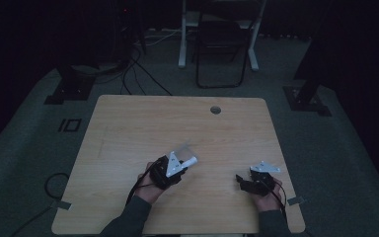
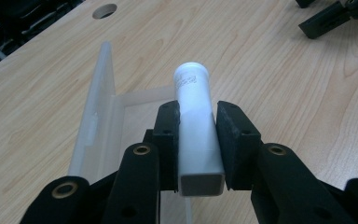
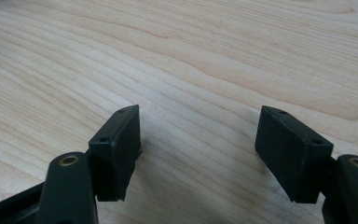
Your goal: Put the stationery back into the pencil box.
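A light wooden worktop (image 1: 128,133) with rounded corners and a round cable hole (image 1: 215,109) near its far edge stands on grey carpet in a dim room. Beyond it are a dark folding chair (image 1: 220,49), white frame legs (image 1: 182,37) and loose cables (image 1: 133,74) on the floor.

The left gripper (image 2: 196,126) holds a white plastic tube (image 2: 196,121): round and open at the far end, with small dark print near that rim, and square in section at the near end. Its fingers (image 2: 168,135) are closed on the tube's two sides, pads pressing on it about midway along. The tube points forward and away from the hand, raised just above the worktop. Just beside it, to its left in the left gripper view, lies a clear plastic case (image 2: 100,107), its lid standing upright.

In the high view the left hand (image 1: 150,187) sits near the worktop's middle front, its gripper angled toward the far right, the tube's tip jutting out. The right gripper (image 3: 198,149) hovers low at the front right, well apart from the left; its fingers (image 3: 116,144) stand wide open over bare wood, with nothing between them. Both dark sleeves (image 1: 128,222) enter from the near edge.
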A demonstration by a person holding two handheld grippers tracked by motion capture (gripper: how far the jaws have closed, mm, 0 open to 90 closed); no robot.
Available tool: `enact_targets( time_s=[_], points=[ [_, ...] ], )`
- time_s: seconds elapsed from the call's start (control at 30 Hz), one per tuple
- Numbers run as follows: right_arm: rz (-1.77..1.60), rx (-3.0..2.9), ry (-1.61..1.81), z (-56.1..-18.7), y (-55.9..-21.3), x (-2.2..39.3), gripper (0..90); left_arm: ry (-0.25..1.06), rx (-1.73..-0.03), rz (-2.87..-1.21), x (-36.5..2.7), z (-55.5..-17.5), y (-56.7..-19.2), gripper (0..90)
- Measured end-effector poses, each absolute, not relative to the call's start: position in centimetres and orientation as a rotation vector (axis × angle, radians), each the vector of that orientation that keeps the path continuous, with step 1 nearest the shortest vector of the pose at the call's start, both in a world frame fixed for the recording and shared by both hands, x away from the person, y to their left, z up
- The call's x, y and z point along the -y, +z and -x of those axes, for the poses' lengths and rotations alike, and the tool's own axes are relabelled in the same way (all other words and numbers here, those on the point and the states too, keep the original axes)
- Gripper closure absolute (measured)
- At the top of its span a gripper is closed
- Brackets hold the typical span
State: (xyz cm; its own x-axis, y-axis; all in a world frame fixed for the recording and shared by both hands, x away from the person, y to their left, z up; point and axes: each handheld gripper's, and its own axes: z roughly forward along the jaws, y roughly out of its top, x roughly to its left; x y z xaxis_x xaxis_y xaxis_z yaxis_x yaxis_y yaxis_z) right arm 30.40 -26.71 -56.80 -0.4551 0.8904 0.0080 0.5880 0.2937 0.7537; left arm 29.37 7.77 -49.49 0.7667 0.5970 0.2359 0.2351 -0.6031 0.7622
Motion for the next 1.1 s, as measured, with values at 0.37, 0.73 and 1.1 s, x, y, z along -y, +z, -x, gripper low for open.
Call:
enact_targets(
  time_s=[0.37, 0.73, 1.1],
  points=[
    [-1.323, -2.153, 0.985, -30.4, -56.8, 26.71, 31.0, 0.625, -0.63, -2.21, -8.07, -29.49, -49.5, 70.8],
    [-1.324, -2.153, 0.986, -30.4, -56.8, 26.71, 31.0, 0.632, -0.642, -2.207, -8.34, -29.65, -49.55, 70.8],
    [-1.323, -2.153, 0.985, -30.4, -56.8, 26.71, 31.0, 0.646, -0.655, -2.208, -8.54, -29.81, -49.67, 70.8]
  ],
)
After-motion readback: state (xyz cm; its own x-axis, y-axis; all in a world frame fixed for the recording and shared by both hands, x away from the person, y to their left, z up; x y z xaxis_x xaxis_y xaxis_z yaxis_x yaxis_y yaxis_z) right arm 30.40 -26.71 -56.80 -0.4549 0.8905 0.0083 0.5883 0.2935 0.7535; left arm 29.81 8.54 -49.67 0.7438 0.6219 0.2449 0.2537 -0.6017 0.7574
